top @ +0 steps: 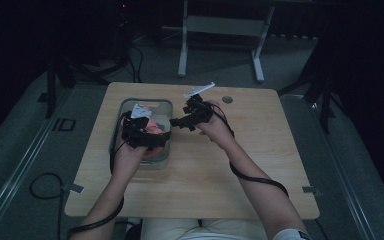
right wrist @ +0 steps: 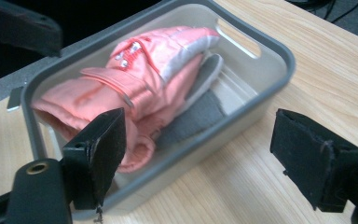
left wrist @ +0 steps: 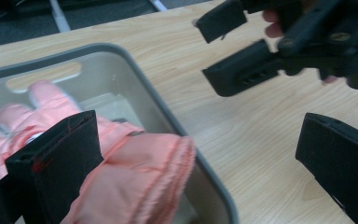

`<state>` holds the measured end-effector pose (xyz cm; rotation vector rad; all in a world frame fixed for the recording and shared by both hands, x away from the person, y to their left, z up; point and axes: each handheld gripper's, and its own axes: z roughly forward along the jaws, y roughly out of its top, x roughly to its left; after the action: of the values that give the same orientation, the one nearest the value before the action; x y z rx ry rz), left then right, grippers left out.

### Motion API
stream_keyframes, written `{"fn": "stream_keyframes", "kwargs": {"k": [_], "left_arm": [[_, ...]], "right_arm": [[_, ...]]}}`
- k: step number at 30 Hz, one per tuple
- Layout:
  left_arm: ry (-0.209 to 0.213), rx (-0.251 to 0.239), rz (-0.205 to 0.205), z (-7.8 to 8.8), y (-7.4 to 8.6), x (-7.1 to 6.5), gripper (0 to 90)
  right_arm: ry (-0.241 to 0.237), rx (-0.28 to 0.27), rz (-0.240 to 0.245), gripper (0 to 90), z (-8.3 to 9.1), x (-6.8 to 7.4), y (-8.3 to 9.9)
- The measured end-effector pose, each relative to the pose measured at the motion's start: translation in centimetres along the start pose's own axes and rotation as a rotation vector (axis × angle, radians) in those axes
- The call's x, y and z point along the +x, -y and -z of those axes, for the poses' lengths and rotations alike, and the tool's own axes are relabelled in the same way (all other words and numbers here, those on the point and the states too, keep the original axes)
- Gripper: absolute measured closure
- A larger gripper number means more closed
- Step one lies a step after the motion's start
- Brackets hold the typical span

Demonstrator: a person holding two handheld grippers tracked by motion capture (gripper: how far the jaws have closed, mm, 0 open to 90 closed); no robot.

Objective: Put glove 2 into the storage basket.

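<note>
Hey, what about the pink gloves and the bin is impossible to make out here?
- High view: pink gloves mostly hidden by the left tongs.
- Left gripper view: the bin is cut off by the frame edges.
- Right gripper view: glove count unclear; they overlap, and one black jaw hides the cuff.

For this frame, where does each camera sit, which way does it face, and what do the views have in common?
High view: above the person's side, looking forward and down on the wooden table; both forearms, left gripper, right gripper.
Left gripper view: on the left gripper, jaws open, over the grey bin; the right gripper shows beyond.
Right gripper view: on the right gripper, jaws open, facing the bin.
Shared: the pink glove lying in the bin.
</note>
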<state>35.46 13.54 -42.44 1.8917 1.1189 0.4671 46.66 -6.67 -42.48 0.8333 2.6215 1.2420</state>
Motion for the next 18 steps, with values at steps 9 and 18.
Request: {"fn": "stream_keyframes", "kwargs": {"k": [9,18], "left_arm": [[0.082,-0.021,-0.041,-0.9,0.7,-2.7,0.0],[0.105,-0.008,-0.121,-1.6,1.1,-5.1,0.0]], "right_arm": [[0.008,-0.005,0.017,18.0,1.1,-0.9,1.9],[0.019,-0.009,0.027,18.1,1.8,-1.1,3.8]]}}
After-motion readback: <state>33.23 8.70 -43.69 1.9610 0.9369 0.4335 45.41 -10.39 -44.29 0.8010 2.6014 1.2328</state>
